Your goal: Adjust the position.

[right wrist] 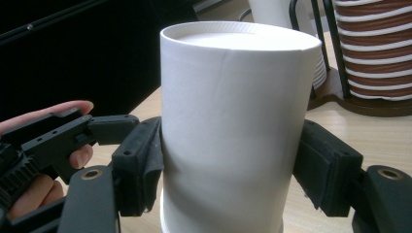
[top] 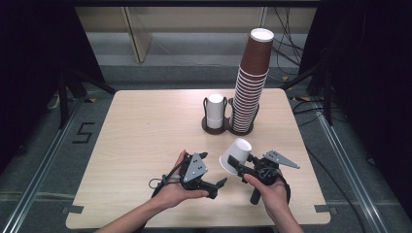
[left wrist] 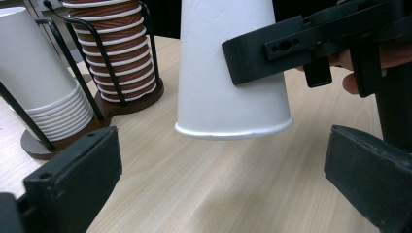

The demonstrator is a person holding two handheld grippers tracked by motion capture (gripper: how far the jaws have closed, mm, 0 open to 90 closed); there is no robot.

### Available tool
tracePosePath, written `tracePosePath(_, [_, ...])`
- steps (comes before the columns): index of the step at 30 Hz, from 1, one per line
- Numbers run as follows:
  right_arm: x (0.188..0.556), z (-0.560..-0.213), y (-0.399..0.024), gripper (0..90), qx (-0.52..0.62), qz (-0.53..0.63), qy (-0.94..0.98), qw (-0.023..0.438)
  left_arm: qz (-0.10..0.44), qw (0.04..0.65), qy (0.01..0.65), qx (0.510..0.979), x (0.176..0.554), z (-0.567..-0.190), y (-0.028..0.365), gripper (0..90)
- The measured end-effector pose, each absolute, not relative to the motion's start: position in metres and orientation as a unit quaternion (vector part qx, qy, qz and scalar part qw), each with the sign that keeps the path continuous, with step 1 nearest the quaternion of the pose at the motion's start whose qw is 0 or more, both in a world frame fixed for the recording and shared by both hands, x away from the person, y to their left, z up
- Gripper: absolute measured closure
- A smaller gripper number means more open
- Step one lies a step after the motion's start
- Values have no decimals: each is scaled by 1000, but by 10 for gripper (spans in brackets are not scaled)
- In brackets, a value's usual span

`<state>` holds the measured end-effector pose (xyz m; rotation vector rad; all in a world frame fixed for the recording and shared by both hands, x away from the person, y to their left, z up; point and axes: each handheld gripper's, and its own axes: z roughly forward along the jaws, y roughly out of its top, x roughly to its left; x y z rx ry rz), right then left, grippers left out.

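Note:
A white paper cup (top: 235, 155) hangs tilted above the table's front, base up and rolled rim down towards the left. My right gripper (top: 236, 166) is shut on its wall; in the right gripper view the pads (right wrist: 138, 162) press both sides of the cup (right wrist: 233, 121). My left gripper (top: 213, 171) sits just left of it, open and with nothing between its fingers. In the left gripper view the cup's rim (left wrist: 233, 131) hovers ahead of the wide-set jaws, apart from them.
A dark two-slot holder (top: 214, 129) stands at the table's back middle. It holds a short stack of white cups (top: 215, 110) and a tall leaning stack of brown cups (top: 250, 82). Bare wood (top: 145, 131) spreads to the left.

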<state>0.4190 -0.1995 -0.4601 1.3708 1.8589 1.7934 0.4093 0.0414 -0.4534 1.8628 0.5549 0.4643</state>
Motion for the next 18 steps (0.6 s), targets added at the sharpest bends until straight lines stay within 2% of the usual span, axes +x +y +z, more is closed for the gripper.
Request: tracePosePath(18, [415, -453, -196, 323, 461, 624, 624, 91, 166, 548, 236, 785, 422, -452, 36, 1])
